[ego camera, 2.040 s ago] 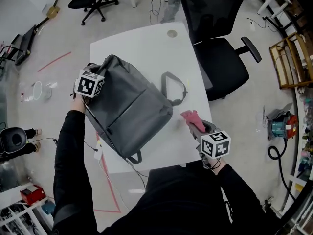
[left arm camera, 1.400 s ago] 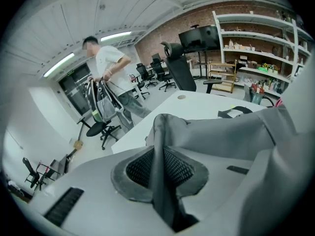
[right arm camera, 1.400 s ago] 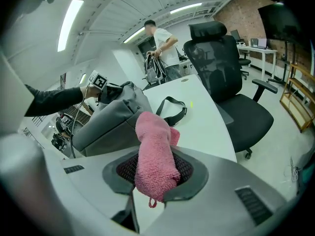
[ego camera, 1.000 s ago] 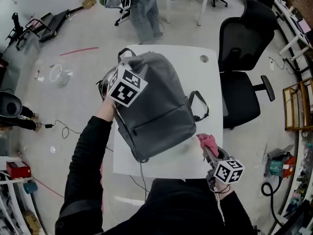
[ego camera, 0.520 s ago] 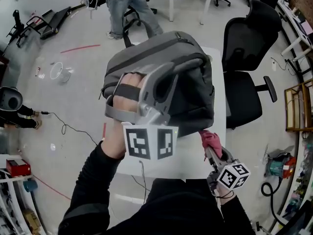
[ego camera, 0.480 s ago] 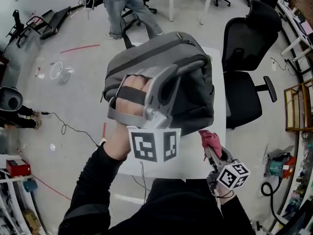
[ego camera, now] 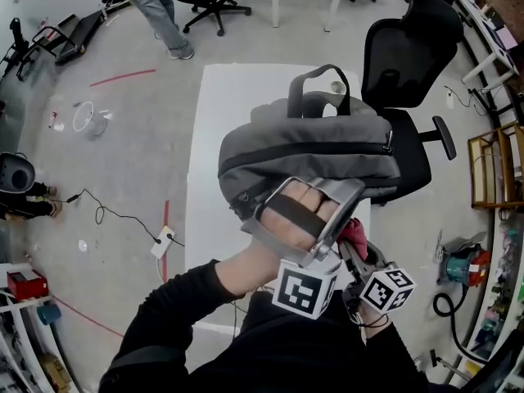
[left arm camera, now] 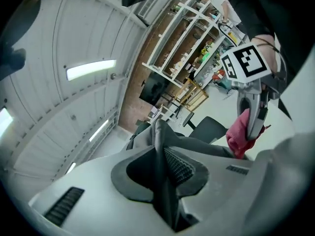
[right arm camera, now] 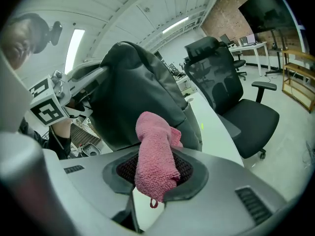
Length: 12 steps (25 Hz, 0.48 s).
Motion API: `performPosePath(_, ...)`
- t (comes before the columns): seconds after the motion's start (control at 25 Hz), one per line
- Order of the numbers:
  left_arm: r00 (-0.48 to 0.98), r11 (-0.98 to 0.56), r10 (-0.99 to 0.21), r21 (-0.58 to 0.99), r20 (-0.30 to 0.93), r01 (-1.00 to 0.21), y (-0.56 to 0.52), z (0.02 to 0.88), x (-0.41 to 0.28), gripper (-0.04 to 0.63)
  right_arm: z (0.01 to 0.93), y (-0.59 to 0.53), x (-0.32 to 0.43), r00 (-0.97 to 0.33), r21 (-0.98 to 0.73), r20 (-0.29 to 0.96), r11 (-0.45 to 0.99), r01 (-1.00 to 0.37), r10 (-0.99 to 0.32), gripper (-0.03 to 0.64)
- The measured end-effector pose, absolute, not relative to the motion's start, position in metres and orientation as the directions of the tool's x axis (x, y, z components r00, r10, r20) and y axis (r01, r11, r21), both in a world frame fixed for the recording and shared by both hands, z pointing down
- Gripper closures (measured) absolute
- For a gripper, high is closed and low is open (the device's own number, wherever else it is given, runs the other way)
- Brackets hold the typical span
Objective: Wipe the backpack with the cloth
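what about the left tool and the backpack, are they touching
Touching. In the left gripper view the left tool is closed on the backpack, with a fold of its grey fabric pinched between the jaws.

The grey fabric backpack lay flat on the white square table two seconds ago. It is now hoisted up on edge, with its long zip running across and its strap loop uppermost at the far side. The left gripper, earlier at the table's far left edge, has swung up, rolled over and come back near the person's chest. Its marker cube now sits just beside the right gripper, which carries the pink terry cloth.
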<state>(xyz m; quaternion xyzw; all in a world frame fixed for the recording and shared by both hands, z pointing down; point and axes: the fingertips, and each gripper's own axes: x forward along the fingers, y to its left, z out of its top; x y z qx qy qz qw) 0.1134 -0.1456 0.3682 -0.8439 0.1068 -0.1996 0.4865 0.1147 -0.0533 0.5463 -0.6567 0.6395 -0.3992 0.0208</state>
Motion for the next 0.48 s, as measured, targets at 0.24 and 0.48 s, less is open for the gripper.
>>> performPosePath(0.24,0.907,-0.490,-0.365,-0.872,0.209,0.004,-0.132,0.374,0.118,0.532,0.561,-0.032,0.123,-0.135,-0.565,0.502,-0.206,-0.799,-0.854,0.503)
performPosePath(0.48,0.915,-0.577,-0.354,-0.815,0.194,-0.050,-0.107,0.363,0.109,0.489,0.560,-0.026,0.123,-0.191,-0.597,0.467,-0.149,-0.788,-0.864,0.503)
